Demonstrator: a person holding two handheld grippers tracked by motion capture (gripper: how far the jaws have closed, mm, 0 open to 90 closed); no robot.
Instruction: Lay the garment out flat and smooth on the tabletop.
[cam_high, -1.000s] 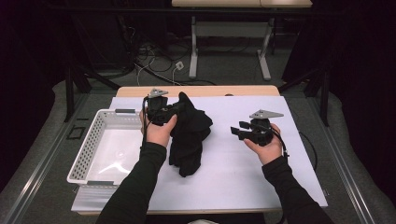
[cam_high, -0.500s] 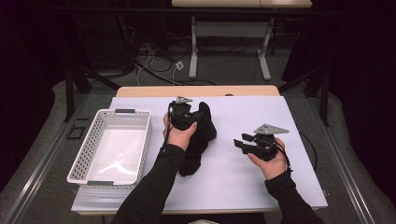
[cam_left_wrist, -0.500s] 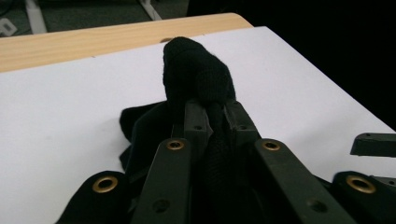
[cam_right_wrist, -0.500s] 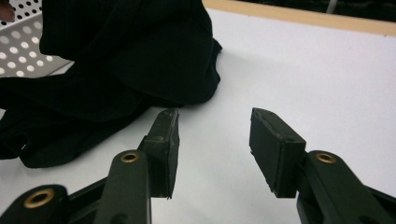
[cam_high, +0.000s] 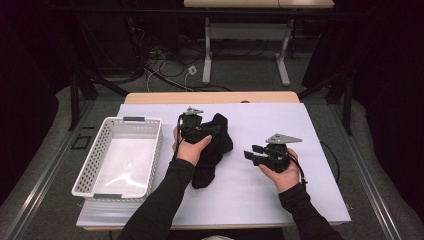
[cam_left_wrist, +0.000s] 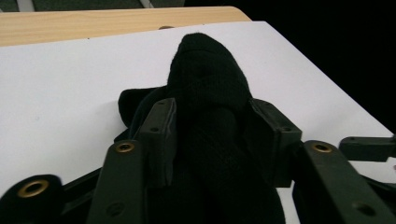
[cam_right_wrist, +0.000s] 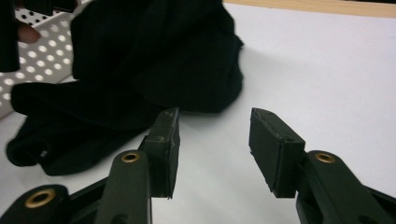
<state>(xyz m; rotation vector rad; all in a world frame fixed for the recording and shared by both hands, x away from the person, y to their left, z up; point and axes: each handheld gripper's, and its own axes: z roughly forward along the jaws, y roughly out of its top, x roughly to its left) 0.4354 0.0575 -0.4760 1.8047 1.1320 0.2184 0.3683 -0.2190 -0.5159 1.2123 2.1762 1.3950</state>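
Black cloth (cam_left_wrist: 210, 107) between left tool (cam_left_wrist: 215, 135) jaws

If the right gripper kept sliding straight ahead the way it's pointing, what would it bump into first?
Most likely the black cloth. The right gripper has open, empty jaws with bare white table between them, and the cloth lies just ahead, slightly to one side. Depth is hard to judge.

Laboratory or studio recording bay: dark curtained surround, grey floor strewn with loose black and white cables (cam_high: 167, 67), white metal-legged bench (cam_high: 245, 45) behind, white-covered wooden work table (cam_high: 300, 125).
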